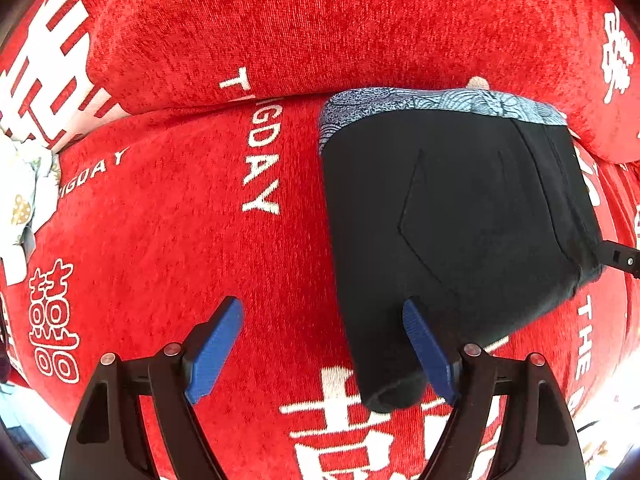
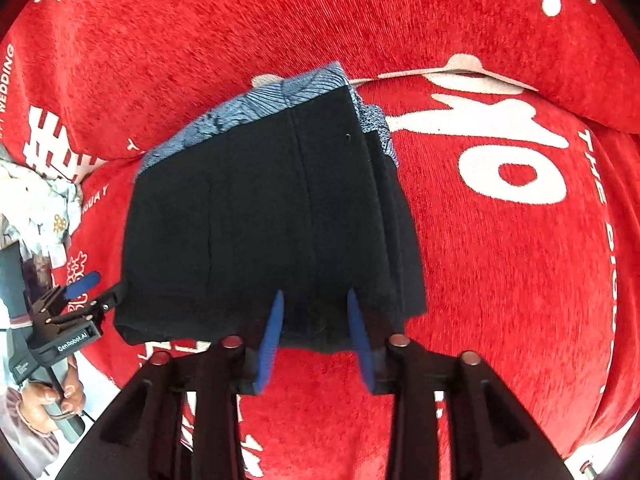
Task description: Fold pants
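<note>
Black pants lie folded into a compact stack on a red sofa seat, on top of a blue patterned cloth. The pants also show in the right wrist view. My left gripper is open and empty at the stack's near left corner, its right finger against the fabric edge. My right gripper is open with both blue fingers over the stack's near edge, gripping nothing. The left gripper also shows in the right wrist view, and the right gripper's tip shows at the far right of the left wrist view.
The red sofa cover carries white lettering; its backrest rises behind the stack. A crumpled pale floral cloth lies at the seat's left end. The person's hand holds the left gripper's handle.
</note>
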{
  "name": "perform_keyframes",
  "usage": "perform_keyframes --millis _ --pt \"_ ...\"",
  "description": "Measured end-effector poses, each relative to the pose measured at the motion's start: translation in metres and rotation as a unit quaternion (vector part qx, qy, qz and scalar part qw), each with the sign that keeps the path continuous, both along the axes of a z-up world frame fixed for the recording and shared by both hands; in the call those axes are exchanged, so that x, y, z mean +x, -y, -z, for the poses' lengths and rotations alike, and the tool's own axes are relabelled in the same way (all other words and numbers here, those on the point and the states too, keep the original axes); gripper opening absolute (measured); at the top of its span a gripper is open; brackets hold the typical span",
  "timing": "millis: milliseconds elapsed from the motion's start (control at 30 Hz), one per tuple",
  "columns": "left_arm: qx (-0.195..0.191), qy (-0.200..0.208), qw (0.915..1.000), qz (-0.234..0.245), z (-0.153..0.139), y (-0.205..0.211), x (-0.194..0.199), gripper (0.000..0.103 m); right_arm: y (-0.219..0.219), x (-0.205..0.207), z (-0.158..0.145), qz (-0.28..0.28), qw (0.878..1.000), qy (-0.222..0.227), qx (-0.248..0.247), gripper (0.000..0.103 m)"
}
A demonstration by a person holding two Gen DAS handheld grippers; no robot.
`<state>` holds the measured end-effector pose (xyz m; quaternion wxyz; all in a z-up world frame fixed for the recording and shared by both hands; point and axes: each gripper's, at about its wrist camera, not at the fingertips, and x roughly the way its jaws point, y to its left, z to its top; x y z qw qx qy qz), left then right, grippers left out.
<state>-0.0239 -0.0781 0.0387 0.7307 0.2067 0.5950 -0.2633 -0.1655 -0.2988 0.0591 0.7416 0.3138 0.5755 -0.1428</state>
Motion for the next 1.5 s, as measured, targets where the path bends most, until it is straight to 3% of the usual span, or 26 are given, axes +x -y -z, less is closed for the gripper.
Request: perform_keyframes --millis 433,800,900,1133,1300,1500 --pt "-0.012 0.005 0.9972 0.073 -0.012 -0.020 -0.008 0.083 -0.068 -0.039 -0.024 0.054 0.998 0.028 0.018 0.046" --pt "-0.017 0.011 0.9987 0.048 -0.021 -0.052 -0.047 0.083 -0.090 -0.066 -0.033 0.042 0.998 0.043 0.011 0.046" --pt "-0.009 -0.005 0.9989 0.047 -0.017 -0.056 -0.072 0.083 -0.094 -0.095 -0.039 0.053 0.997 0.053 0.014 0.047" --pt "-0.020 -0.022 0.9983 0.050 -0.031 -0.052 -0.113 0.083 -0.088 -0.169 -0.047 0.087 0.996 0.031 0.019 0.054" --pt "-0.026 -0.011 0.9984 0.049 -0.040 -0.038 -0.090 0.083 -0.070 -0.176 -0.049 0.115 0.993 0.032 0.026 0.057" --pt "-0.021 -0.008 0.9992 0.034 -0.039 -0.024 -0.037 0.083 -0.057 -0.124 -0.050 0.107 0.993 0.041 0.029 0.060"
